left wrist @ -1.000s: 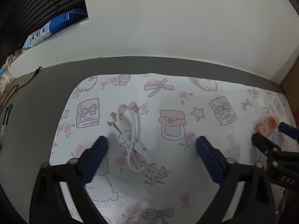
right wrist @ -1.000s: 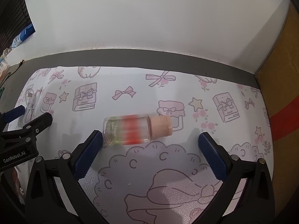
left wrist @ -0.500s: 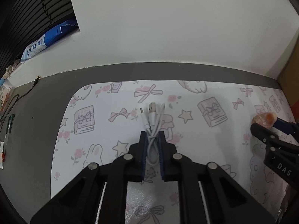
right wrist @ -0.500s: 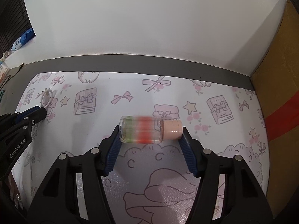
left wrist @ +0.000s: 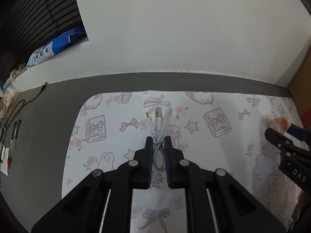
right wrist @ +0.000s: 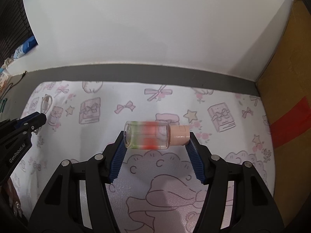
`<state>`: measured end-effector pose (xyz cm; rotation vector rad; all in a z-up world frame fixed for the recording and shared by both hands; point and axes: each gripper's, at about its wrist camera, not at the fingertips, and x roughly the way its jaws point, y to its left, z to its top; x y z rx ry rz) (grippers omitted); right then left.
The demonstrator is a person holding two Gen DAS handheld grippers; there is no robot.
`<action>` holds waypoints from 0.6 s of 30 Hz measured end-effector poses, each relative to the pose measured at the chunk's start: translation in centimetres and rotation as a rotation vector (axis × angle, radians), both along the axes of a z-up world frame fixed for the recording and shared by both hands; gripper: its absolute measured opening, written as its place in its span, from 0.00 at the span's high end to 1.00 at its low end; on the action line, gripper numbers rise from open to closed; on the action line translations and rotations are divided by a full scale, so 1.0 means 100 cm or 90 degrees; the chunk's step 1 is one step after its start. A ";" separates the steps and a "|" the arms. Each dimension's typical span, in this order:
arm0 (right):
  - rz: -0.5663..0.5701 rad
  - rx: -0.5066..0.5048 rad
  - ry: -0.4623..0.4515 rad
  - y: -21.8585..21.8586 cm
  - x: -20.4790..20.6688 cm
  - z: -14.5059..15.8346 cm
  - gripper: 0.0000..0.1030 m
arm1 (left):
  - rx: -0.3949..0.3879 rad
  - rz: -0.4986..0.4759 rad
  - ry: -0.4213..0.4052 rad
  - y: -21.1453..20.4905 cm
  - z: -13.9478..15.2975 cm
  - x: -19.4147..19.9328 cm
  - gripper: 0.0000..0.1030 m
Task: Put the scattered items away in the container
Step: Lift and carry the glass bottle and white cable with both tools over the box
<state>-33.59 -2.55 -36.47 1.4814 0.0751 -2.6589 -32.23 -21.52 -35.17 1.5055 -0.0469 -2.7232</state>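
My left gripper (left wrist: 158, 142) is shut on a coiled white USB cable (left wrist: 159, 124) and holds it above the patterned mat (left wrist: 223, 104); the plugs stick out past the fingertips. My right gripper (right wrist: 156, 136) is shut on a clear bottle (right wrist: 147, 135) with red and green contents and a peach cap, held sideways end to end, lifted off the mat. The bottle's end also shows at the right of the left wrist view (left wrist: 279, 124). The cable also shows at the left of the right wrist view (right wrist: 46, 103). No container is in view.
A white wall (right wrist: 145, 29) runs along the back behind a grey table strip (right wrist: 155, 73). A cardboard box (right wrist: 287, 77) with red tape stands at the right. Cables and small clutter (left wrist: 11, 116) lie on the grey table at far left.
Both grippers closed: the left on the cable, the right on the bottle. Both items have since risen off the mat, the bottle slightly tilted.
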 end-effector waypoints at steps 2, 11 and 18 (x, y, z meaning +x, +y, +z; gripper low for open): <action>0.000 0.002 0.007 0.001 0.000 0.010 0.39 | 0.000 -0.001 0.006 0.001 0.011 0.003 0.89; -0.002 -0.004 0.040 0.013 0.016 0.065 0.39 | -0.002 -0.002 0.034 0.008 0.066 0.017 0.89; 0.002 -0.013 0.087 0.015 0.039 0.129 0.39 | -0.001 0.005 0.082 0.010 0.127 0.040 0.89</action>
